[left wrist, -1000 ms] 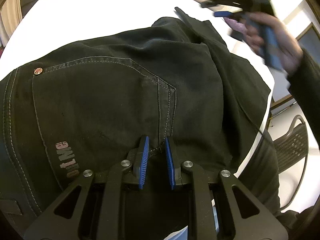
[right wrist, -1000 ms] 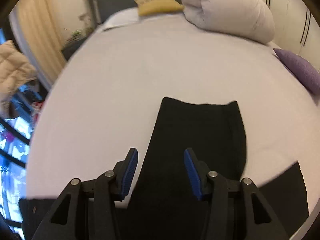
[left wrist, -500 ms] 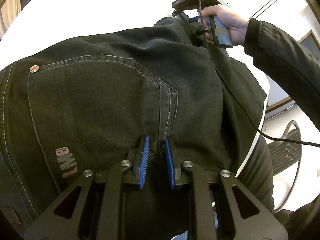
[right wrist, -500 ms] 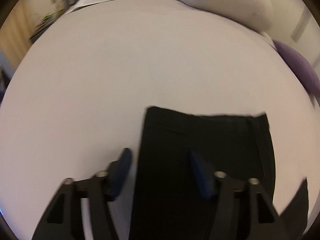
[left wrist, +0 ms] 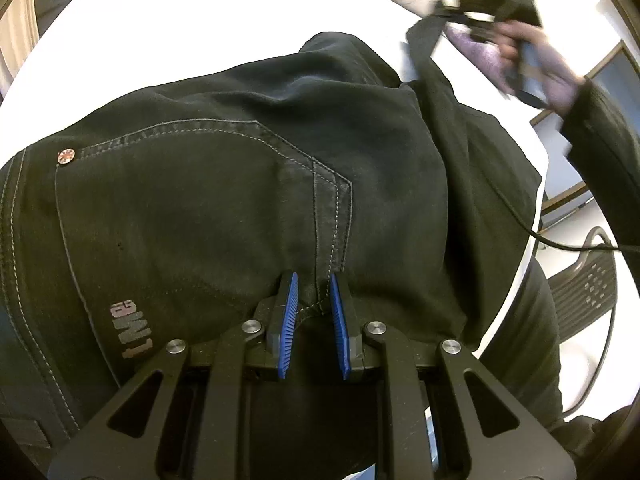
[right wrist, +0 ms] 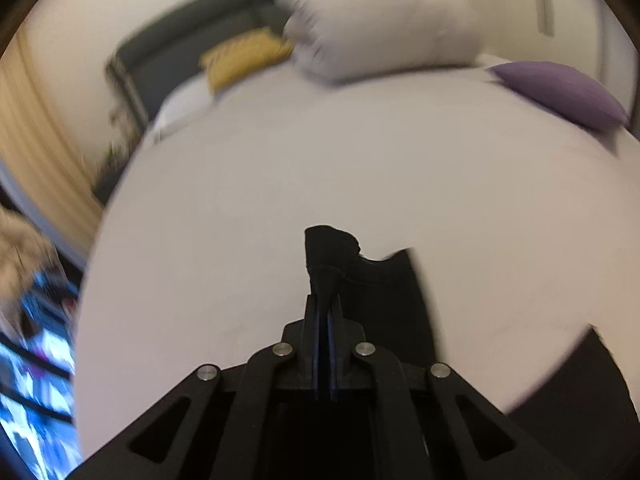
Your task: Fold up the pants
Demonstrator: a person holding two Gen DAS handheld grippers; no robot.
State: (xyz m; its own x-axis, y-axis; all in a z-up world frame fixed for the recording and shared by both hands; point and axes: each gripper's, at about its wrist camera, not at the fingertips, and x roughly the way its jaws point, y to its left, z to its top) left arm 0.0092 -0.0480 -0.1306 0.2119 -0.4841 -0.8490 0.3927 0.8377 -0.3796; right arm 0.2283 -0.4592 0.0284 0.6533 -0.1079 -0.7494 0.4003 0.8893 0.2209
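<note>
A wide bed (right wrist: 360,184) with a pale sheet fills both views; at its head stands a dark headboard (right wrist: 188,52), with a rolled white duvet (right wrist: 380,24), a yellow cushion (right wrist: 244,60) just beside the duvet and a purple cushion (right wrist: 560,92) further along the bed's edge. Beyond the bed's near edge, in the left wrist view, a dark mesh chair (left wrist: 584,292) stands on the floor.

The black pants (left wrist: 240,200) lie spread on the bed, waist end close to the left wrist camera, with a back pocket (left wrist: 180,208), a rivet (left wrist: 65,157) and a printed logo (left wrist: 132,332) facing up. Their long axis runs from that waist end away across the bed towards the duvet.

The left gripper (left wrist: 313,280) has its blue pads narrowly apart, pinching a ridge of pants fabric at the pocket seam near the waist.

The right gripper (right wrist: 324,300) has its blue pads pressed nearly together on the hem corner of a pants leg (right wrist: 384,292), and the cloth bunches up into a small peak above the fingertips. In the left wrist view this gripper shows blurred at the far end of the pants, held by a hand (left wrist: 536,64) in a dark sleeve (left wrist: 608,140), with the leg end lifted off the bed beneath it. A black cable (left wrist: 560,240) trails from the sleeve side towards the chair.
</note>
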